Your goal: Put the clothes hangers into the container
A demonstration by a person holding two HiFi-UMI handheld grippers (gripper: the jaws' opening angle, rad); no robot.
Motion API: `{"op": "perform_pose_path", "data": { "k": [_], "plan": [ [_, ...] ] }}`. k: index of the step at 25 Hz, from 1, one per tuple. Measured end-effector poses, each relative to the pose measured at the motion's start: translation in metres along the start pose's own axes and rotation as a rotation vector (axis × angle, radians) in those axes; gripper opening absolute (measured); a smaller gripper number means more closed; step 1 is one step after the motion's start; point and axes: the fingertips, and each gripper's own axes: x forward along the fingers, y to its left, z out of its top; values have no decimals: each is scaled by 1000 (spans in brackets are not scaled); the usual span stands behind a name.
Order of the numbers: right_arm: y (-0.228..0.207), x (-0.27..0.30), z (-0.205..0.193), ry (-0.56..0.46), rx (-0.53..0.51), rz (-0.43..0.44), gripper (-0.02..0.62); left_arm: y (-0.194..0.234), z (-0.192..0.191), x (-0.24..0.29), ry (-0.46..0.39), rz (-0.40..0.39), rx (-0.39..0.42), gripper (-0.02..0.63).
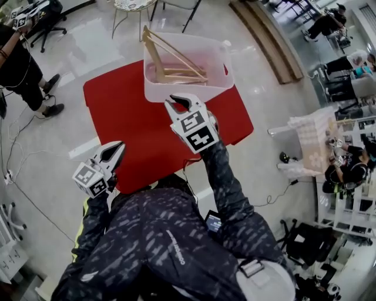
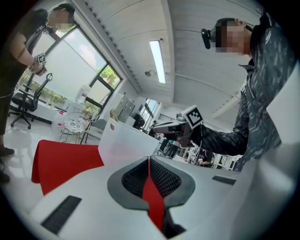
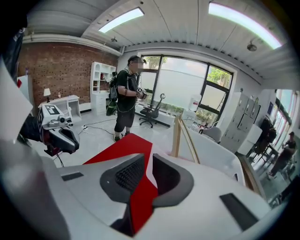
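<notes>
A translucent white container [image 1: 188,89] stands at the far side of the red table [image 1: 129,117]. Several wooden clothes hangers [image 1: 176,64] lie inside it, one leaning up over the left rim. My right gripper [image 1: 179,103] hovers just in front of the container's near wall, its jaws a narrow gap apart with nothing between them. In the right gripper view [image 3: 148,157] a hanger [image 3: 180,136] sticks up from the container [image 3: 211,150] ahead. My left gripper [image 1: 116,150] is held back by the table's near left edge, shut and empty [image 2: 149,161].
A person in black [image 1: 17,64] stands on the floor at the far left beside an office chair [image 1: 50,23]. A round wire table [image 1: 132,6] stands beyond the container. Cables run across the floor at left. People sit at desks at right [image 1: 346,164].
</notes>
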Motion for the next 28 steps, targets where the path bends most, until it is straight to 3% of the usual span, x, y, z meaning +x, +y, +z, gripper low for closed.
{"op": "perform_pose_path", "data": {
  "k": [10,18,28],
  "plan": [
    [44,-31,-52,-13,143,60,25,-26,-9,16,9,9,-11,12],
    [62,-81,-132,-17,200,152,21,-106,-59,52,22,20,-36,12],
    [67,-140,-177,-80,173,231,21,-197,-93,79,10,71,-31,12]
  ]
}}
